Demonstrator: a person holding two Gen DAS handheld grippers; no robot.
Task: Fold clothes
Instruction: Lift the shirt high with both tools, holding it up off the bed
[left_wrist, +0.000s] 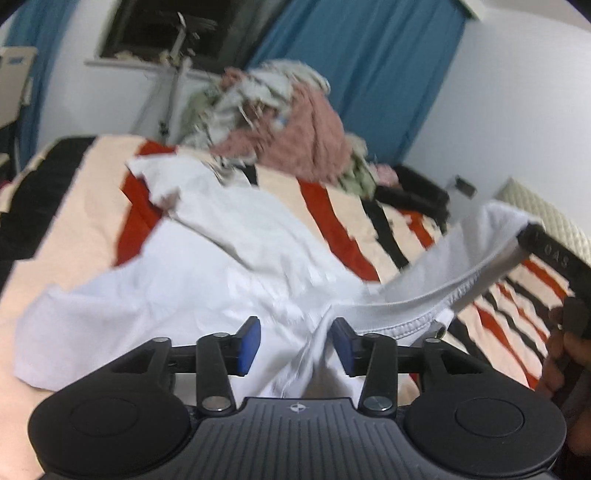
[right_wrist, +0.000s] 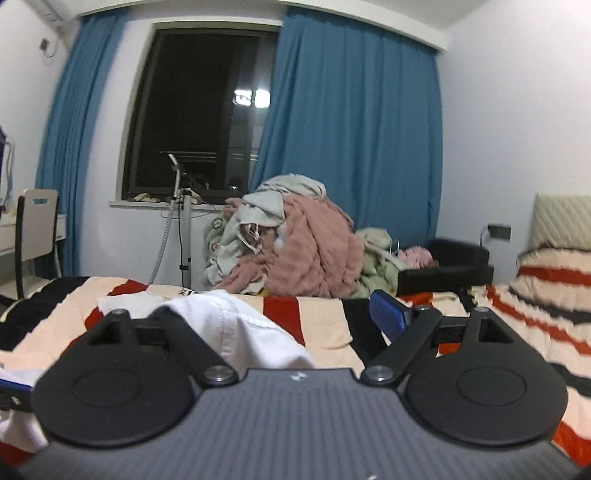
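The left hand-held black gripper with blue pads (left_wrist: 293, 341) is hanging just over a white cotton garment (left_wrist: 207, 273) that is lying crumpled across the bed's cream, red and black striped blanket (left_wrist: 85, 192). Its jaws are standing partly apart, and a ridge of the white cloth is rising into the gap between the pads without being pinched by them. A stitched hem of the same garment is stretching up and to the right, where it is draping over a finger of the right hand-held black gripper (right_wrist: 258, 317). In the right wrist view, that gripper's jaws are standing wide apart, with white cloth lying over its left finger and hiding that pad, while the blue right pad (right_wrist: 389, 310) is showing bare above the blanket. Beyond the bed, a heap of pink and pale green clothes (right_wrist: 295, 243) is sitting in front of long blue curtains (right_wrist: 351, 129) and a dark window (right_wrist: 199, 103).
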